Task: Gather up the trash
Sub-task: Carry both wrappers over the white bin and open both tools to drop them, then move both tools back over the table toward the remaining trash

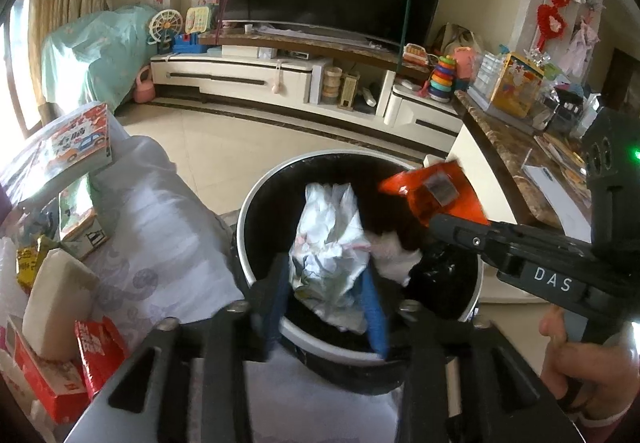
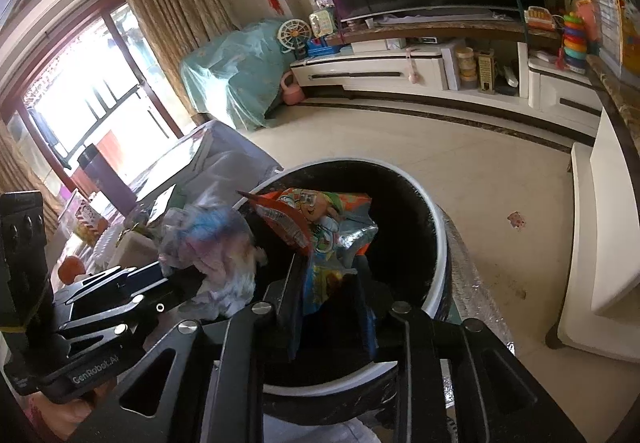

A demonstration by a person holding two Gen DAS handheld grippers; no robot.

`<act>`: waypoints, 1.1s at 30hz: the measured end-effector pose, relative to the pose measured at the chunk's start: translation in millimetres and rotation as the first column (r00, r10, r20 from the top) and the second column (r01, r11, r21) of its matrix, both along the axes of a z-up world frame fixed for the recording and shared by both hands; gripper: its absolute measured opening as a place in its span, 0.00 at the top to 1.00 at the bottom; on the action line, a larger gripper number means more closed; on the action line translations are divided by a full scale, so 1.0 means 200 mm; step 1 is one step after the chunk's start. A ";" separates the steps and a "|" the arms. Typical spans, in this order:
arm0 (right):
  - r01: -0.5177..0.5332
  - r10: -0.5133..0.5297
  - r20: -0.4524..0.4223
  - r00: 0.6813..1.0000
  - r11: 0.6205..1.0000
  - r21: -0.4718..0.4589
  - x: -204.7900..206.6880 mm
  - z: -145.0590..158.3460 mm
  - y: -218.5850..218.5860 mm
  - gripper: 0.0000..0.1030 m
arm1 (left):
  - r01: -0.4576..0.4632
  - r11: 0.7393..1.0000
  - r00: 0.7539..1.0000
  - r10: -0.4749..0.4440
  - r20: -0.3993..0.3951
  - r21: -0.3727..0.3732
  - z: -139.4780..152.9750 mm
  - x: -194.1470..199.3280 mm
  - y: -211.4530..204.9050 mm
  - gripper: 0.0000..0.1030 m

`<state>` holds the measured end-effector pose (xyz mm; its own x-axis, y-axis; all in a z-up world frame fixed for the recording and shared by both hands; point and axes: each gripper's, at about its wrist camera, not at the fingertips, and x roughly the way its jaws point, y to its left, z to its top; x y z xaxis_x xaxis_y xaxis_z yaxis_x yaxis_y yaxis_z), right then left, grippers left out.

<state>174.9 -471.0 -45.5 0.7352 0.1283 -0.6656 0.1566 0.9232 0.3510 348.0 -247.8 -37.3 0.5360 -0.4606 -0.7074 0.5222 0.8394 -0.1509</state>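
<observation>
Left wrist view: the left tool [image 1: 328, 307] stands apart around crumpled paper [image 1: 330, 247] over the bin [image 1: 256, 203], light and crushable. The right tool [image 2: 330, 307] clamps a crinkly snack wrapper [image 2: 320, 219]; pinch its flat edge.

Round bin [image 1: 256, 203] mouth open from above, crumpled wrapper [image 1: 332, 255] and orange snack bag [image 2: 316, 227] hanging over it, cluttered table [image 1: 160, 251] tight on its left, counter [image 1: 504, 147] close right, bare floor [image 2: 460, 163] beyond.
</observation>
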 end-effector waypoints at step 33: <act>-0.083 0.077 0.073 0.994 0.994 0.073 -0.24 -0.01 0.50 0.12 | -0.258 0.963 0.966 0.257 -0.021 -0.080 -0.04 -0.73 0.78 0.34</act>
